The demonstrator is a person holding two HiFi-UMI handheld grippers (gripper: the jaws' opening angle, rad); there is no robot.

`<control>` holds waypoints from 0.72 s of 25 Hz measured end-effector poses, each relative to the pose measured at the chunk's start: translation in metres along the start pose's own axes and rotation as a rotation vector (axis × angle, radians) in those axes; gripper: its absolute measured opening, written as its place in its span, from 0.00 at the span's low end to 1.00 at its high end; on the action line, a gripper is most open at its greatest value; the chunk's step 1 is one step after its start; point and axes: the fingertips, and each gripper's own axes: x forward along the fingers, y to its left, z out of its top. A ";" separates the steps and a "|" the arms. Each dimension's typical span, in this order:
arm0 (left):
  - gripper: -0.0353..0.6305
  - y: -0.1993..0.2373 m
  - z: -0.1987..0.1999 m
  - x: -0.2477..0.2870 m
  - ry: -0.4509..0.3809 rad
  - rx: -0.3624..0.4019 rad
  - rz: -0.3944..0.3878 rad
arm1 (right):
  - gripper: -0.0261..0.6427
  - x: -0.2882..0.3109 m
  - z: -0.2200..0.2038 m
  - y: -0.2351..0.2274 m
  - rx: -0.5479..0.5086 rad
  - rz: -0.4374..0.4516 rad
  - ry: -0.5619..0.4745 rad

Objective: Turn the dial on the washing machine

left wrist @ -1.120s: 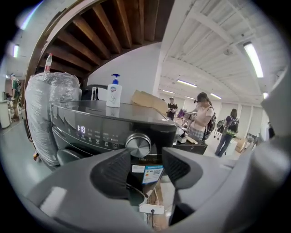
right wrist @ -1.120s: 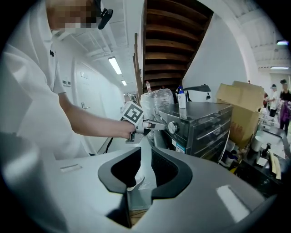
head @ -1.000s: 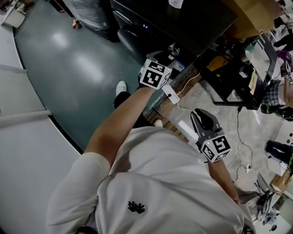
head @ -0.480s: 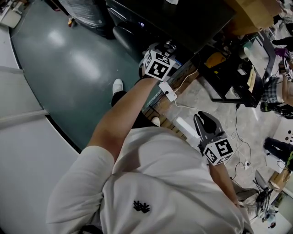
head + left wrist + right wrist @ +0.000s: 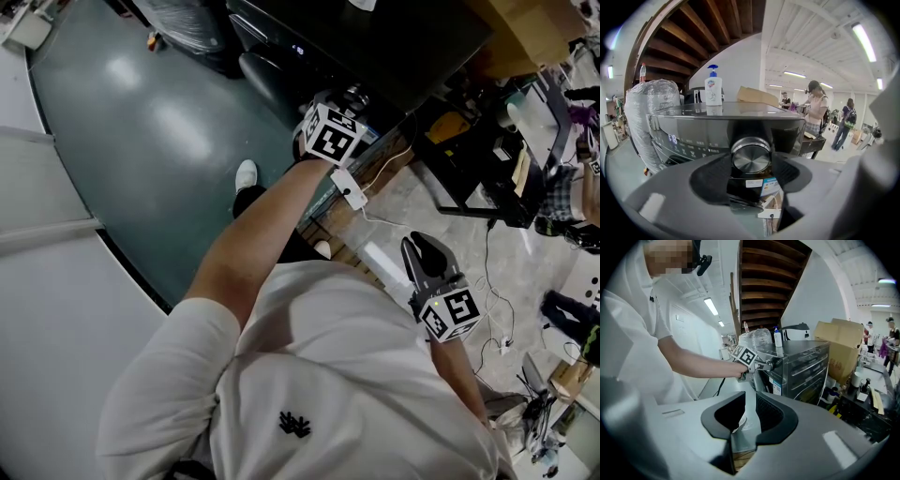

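Dial (image 5: 751,158) sat between left claw (image 5: 752,168) pads, not squeezed; claw was opening, letting go. Turn probably finished.

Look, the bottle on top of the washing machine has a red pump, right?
Not quite. The bottle does stand on top of the washing machine, but its pump is blue, not red. The left gripper view shows it.

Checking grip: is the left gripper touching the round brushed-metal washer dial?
Cannot tell: the left gripper, jaws opening, flanks the dial in its view; no plain gap.
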 end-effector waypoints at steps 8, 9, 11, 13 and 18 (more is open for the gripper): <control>0.50 0.000 0.000 0.000 0.007 0.043 0.012 | 0.11 0.006 0.006 -0.002 0.004 0.007 -0.002; 0.50 -0.001 0.000 0.000 0.012 0.068 0.019 | 0.11 0.005 0.006 -0.003 0.005 0.008 -0.003; 0.50 -0.002 0.000 0.001 0.022 0.132 0.039 | 0.11 0.005 0.005 -0.004 0.009 0.007 -0.004; 0.50 -0.002 -0.001 0.002 0.029 0.198 0.060 | 0.11 0.006 0.004 -0.006 0.012 0.006 -0.006; 0.50 -0.003 -0.005 0.005 0.059 0.439 0.141 | 0.11 0.007 0.008 -0.006 0.008 0.001 0.002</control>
